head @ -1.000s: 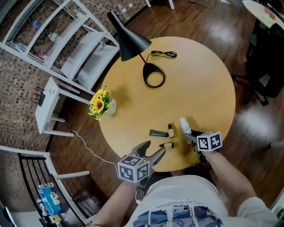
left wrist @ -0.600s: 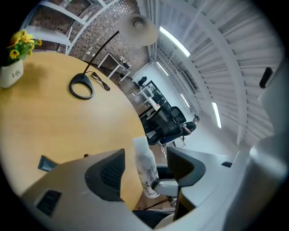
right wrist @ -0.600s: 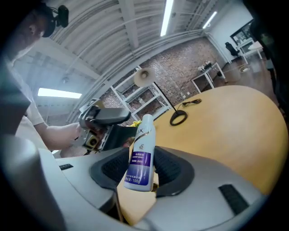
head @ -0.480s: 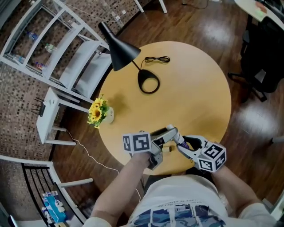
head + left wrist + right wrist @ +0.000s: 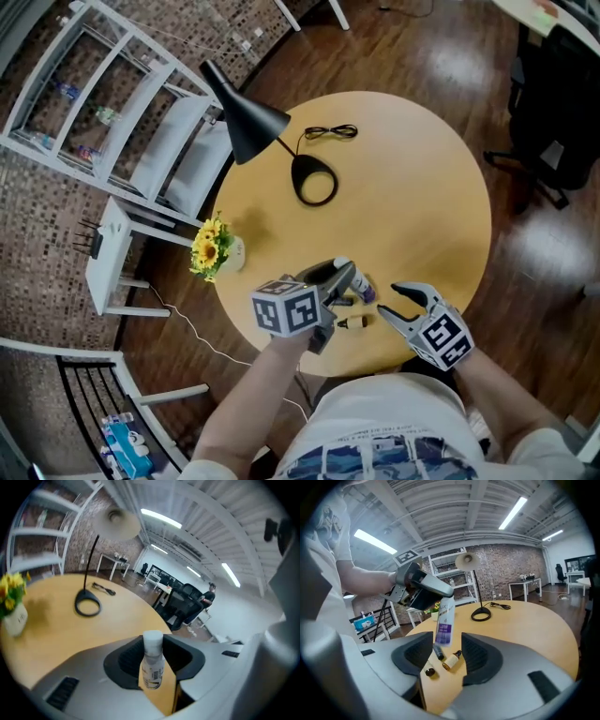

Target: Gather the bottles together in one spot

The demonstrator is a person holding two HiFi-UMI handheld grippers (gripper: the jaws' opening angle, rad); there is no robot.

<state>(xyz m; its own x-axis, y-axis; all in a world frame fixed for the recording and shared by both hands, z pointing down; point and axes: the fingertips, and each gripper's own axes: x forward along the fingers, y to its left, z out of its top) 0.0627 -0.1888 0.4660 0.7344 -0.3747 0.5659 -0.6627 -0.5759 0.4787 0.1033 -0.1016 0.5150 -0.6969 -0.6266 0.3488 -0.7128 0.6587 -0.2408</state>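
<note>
While its jaws close onto the white bottle [image 5: 445, 623], the left gripper [image 5: 345, 275] holds it above a small amber bottle [image 5: 451, 660] and a dark tube [image 5: 437, 651] lying at the table's [image 5: 422, 187] six o'clock edge. At three o'clock, the right gripper [image 5: 389, 301] is opening, empty.
</note>
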